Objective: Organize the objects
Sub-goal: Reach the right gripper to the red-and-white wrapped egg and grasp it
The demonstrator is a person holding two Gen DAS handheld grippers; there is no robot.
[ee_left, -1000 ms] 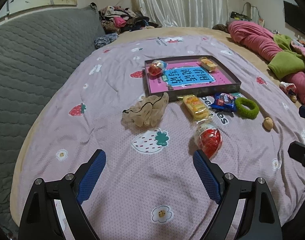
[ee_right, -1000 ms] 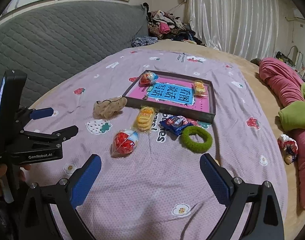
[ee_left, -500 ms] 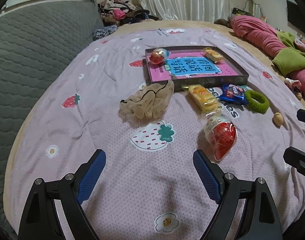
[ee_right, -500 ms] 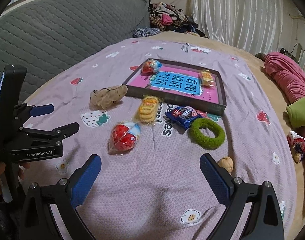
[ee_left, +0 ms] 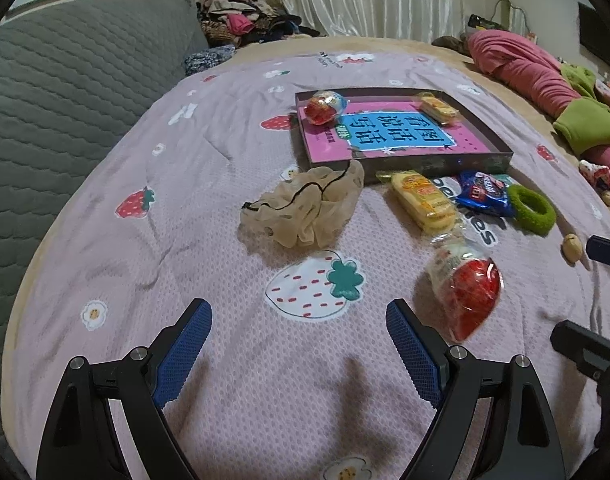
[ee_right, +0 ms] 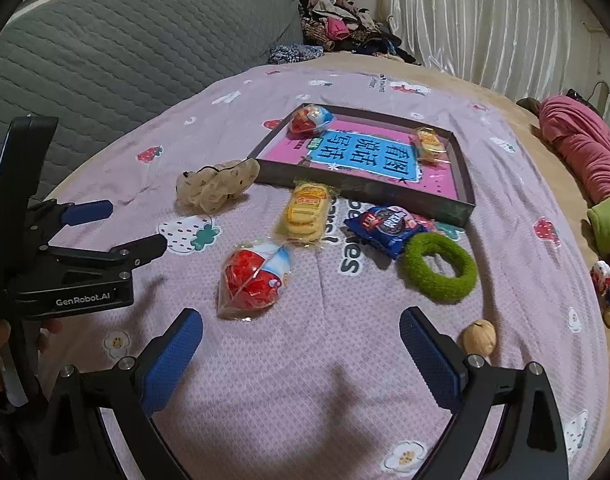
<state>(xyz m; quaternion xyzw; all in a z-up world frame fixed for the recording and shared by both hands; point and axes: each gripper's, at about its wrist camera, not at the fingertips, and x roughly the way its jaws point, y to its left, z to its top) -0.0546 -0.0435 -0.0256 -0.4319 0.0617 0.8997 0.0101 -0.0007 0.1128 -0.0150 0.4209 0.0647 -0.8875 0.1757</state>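
The bed (ee_left: 185,160) now fills more of both my views: I've brought both hands down toward it. The tray (ee_right: 463,184) already holds two snacks; the beige scrunchie (ee_left: 309,210), red snack packet (ee_right: 255,278) and walnut (ee_right: 479,337) lie loose before it. My left gripper (ee_left: 299,346) and right gripper (ee_right: 301,354) have their fingers spread wide, empty, so picking-up comes next.
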